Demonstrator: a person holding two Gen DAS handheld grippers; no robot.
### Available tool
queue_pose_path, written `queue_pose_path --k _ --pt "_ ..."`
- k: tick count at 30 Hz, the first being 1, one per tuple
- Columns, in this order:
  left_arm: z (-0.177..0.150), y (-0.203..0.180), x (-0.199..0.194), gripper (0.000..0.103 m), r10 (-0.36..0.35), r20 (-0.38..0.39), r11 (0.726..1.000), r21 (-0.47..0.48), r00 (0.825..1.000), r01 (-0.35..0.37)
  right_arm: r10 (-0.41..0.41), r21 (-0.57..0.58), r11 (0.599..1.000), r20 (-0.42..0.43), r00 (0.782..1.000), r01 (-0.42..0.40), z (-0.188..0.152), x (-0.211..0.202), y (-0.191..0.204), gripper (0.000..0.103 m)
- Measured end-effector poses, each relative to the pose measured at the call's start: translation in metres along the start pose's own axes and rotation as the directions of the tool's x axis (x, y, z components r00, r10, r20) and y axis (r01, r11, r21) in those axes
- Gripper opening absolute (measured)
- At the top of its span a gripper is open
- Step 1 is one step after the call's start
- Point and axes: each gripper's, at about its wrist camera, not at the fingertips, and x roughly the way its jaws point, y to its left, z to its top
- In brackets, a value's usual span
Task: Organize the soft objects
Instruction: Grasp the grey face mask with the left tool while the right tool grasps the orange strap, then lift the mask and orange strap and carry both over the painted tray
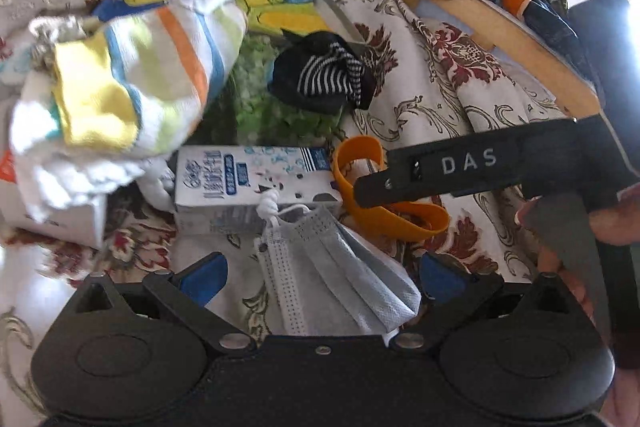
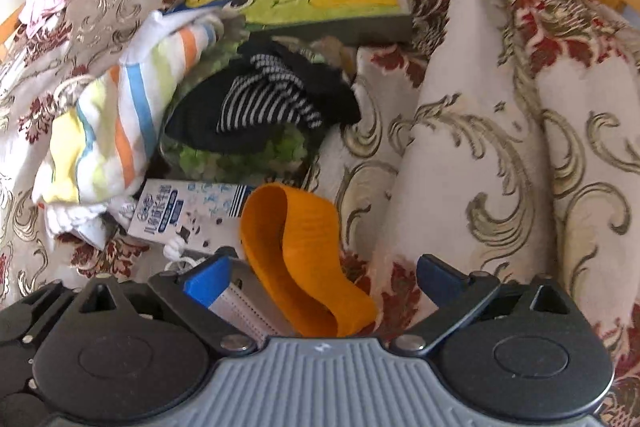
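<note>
left gripper (image 1: 320, 277): jaws wide apart, blue pads (image 1: 202, 277) clear of contact, tilted downward | right gripper (image 2: 320, 277): jaws spread wide, nothing clamped, pitched steeply down | bare fingers (image 1: 618, 223) wrapped around right gripper's black body, seen from left wrist

To my right the patterned bedspread (image 2: 472, 155) lies bare. Ahead, the orange band (image 2: 304, 259), milk carton (image 2: 188, 211), face mask (image 1: 332, 279), striped cloth (image 2: 116, 139) and black sock (image 2: 256, 107) crowd together, blocking my way.
</note>
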Motion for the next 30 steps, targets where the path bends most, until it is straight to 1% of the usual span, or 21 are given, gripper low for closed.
queue_pose_path --k 2,5,7,9,12,13,14,16,17,19,20,22,23,25,26,30 --pt "0.000 0.001 0.005 0.100 -0.018 -0.007 1.000 -0.008 1.000 0.018 -0.005 -0.011 1.000 -0.005 1.000 0.005 0.001 0.003 0.002 0.094" --pt "0.000 0.001 0.011 0.095 -0.035 -0.021 0.999 0.000 0.999 0.035 -0.033 -0.038 0.999 0.000 0.999 0.033 0.001 0.007 0.006 0.089" --pt "-0.001 0.002 0.014 0.090 -0.044 -0.035 0.999 0.001 0.998 0.044 -0.042 -0.052 0.998 -0.002 0.999 0.042 0.001 0.009 0.009 0.086" --pt "-0.002 0.002 0.017 0.086 -0.050 -0.045 0.999 0.001 0.998 0.050 -0.042 -0.062 0.997 -0.008 0.999 0.041 0.000 0.010 0.010 0.083" --pt "-0.003 0.004 0.020 0.079 -0.039 -0.053 0.999 -0.005 0.998 0.039 -0.046 -0.064 0.997 -0.007 0.999 0.046 0.000 0.010 0.010 0.078" --pt "-0.003 0.005 0.019 0.077 -0.037 -0.054 0.999 -0.012 0.998 0.037 -0.047 -0.062 0.997 -0.003 0.999 0.047 -0.001 0.010 0.010 0.075" --pt "-0.003 0.007 0.020 0.075 -0.037 -0.054 0.999 -0.023 0.998 0.036 -0.043 -0.058 0.997 -0.001 0.999 0.043 -0.001 0.010 0.009 0.073" --pt "-0.004 0.010 0.019 0.068 -0.041 -0.055 0.998 -0.047 0.998 0.038 -0.036 -0.057 0.998 -0.003 0.999 0.036 -0.002 0.009 0.008 0.068" --pt "-0.004 0.012 0.019 0.066 -0.044 -0.052 0.997 -0.058 0.998 0.041 -0.034 -0.059 0.998 -0.004 0.999 0.034 -0.002 0.009 0.008 0.067" --pt "-0.004 0.013 0.018 0.059 -0.040 -0.051 0.997 -0.073 0.998 0.036 -0.026 -0.058 0.998 -0.007 1.000 0.025 -0.003 0.010 0.008 0.057" --pt "-0.004 0.014 0.019 0.056 -0.033 -0.053 0.997 -0.075 0.998 0.029 -0.017 -0.054 0.998 -0.008 1.000 0.017 -0.003 0.009 0.007 0.055" --pt "-0.005 0.015 0.018 0.049 -0.026 -0.050 0.997 -0.079 0.998 0.021 0.003 -0.045 0.999 -0.008 1.000 -0.004 -0.003 0.009 0.005 0.044" --pt "-0.005 0.016 0.017 0.048 -0.025 -0.046 0.996 -0.086 0.999 0.021 0.010 -0.042 0.999 -0.007 1.000 -0.011 -0.003 0.008 0.005 0.043" --pt "-0.005 0.017 0.015 0.043 -0.024 -0.037 0.995 -0.097 0.999 0.020 0.020 -0.041 0.999 -0.005 1.000 -0.020 -0.003 0.008 0.004 0.037" --pt "-0.006 0.017 0.014 0.042 -0.022 -0.028 0.995 -0.098 0.999 0.019 0.027 -0.039 0.999 -0.005 1.000 -0.027 -0.003 0.008 0.004 0.035" --pt "-0.007 0.014 0.006 0.035 0.002 0.027 0.998 -0.069 1.000 0.000 0.037 -0.038 0.999 0.009 0.999 -0.037 -0.002 0.005 0.005 0.023"
